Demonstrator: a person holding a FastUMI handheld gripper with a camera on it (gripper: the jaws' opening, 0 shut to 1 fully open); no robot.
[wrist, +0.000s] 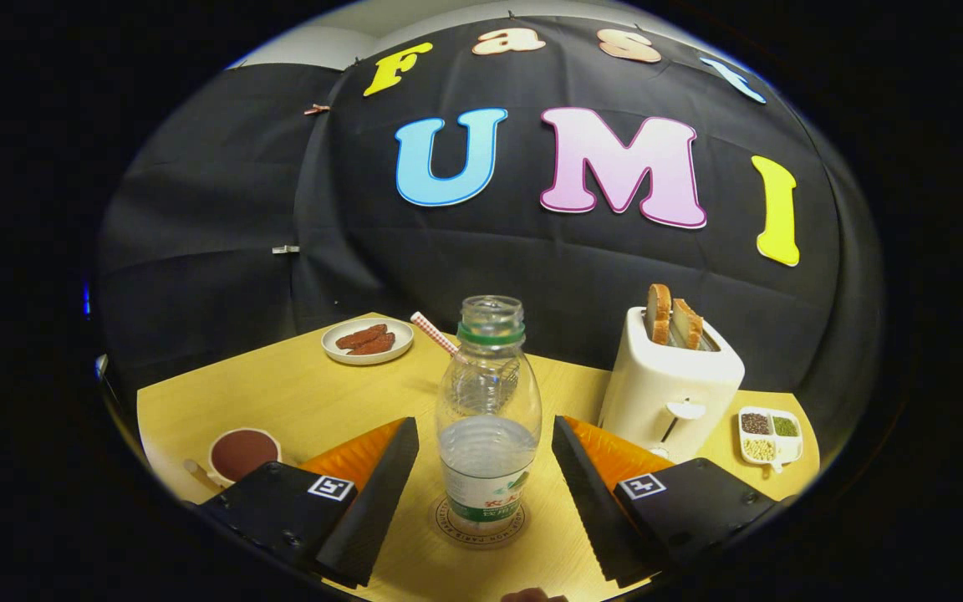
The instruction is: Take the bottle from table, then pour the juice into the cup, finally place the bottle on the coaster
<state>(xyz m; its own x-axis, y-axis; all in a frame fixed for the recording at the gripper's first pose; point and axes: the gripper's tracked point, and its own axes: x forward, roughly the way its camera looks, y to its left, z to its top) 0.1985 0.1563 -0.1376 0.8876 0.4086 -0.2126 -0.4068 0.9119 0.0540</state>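
standing on one coaster (481,525), one bottle (488,418) between the wide-open, empty claw (481,477).

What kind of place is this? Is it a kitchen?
Probably a pretend breakfast table set up in a booth, not a real kitchen. A toaster holds bread, a plate has food, and a bottle stands on a coaster between the open gripper's fingers. Black cloth hangs behind.

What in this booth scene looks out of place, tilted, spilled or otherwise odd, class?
Nothing stands out. The uncapped bottle stands upright on the coaster, between the open jaws of the gripper, neither finger touching it. The toaster holds two bread slices, and the plate and sectioned dish sit flat on the table. No spills show.
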